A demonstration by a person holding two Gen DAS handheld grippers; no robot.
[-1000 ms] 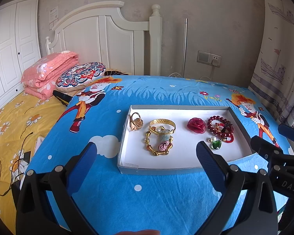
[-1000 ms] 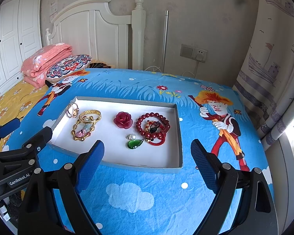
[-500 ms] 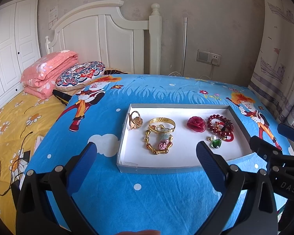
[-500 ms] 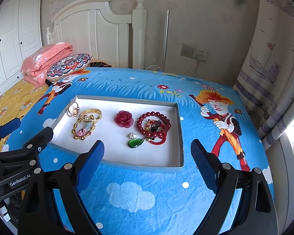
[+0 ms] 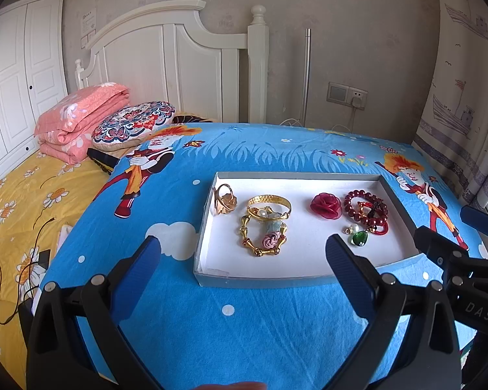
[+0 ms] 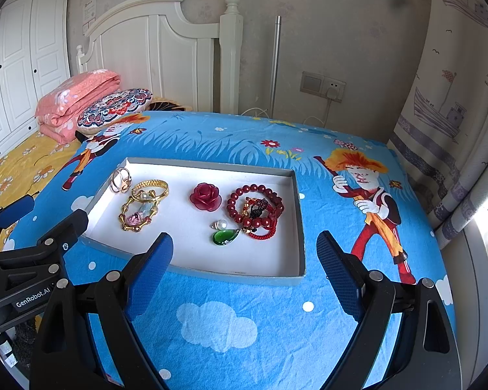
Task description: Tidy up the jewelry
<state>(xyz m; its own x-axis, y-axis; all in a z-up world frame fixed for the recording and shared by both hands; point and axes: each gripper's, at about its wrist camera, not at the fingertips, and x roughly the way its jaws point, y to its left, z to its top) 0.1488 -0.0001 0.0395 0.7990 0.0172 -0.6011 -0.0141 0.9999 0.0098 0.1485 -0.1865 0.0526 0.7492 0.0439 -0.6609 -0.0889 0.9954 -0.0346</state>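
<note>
Both tools hang spread wide and empty over the bed's blue sheet, short of the tray's near wall. The left tool [image 5: 242, 255] faces the tray's left half; the right tool [image 6: 244, 250] faces its right half. The tray [image 6: 244, 274], a shallow white box lying crosswise, holds every piece. On the right lie a green pendant [image 6: 224, 236] and red bead bracelet [image 6: 255, 208], nearer the right tool. On the left lie a gold chain bracelet [image 5: 263, 235], gold bangle [image 5: 268, 206] and ring [image 5: 223, 199], nearer the left tool. A red rose [image 6: 205, 196] sits between.
</note>
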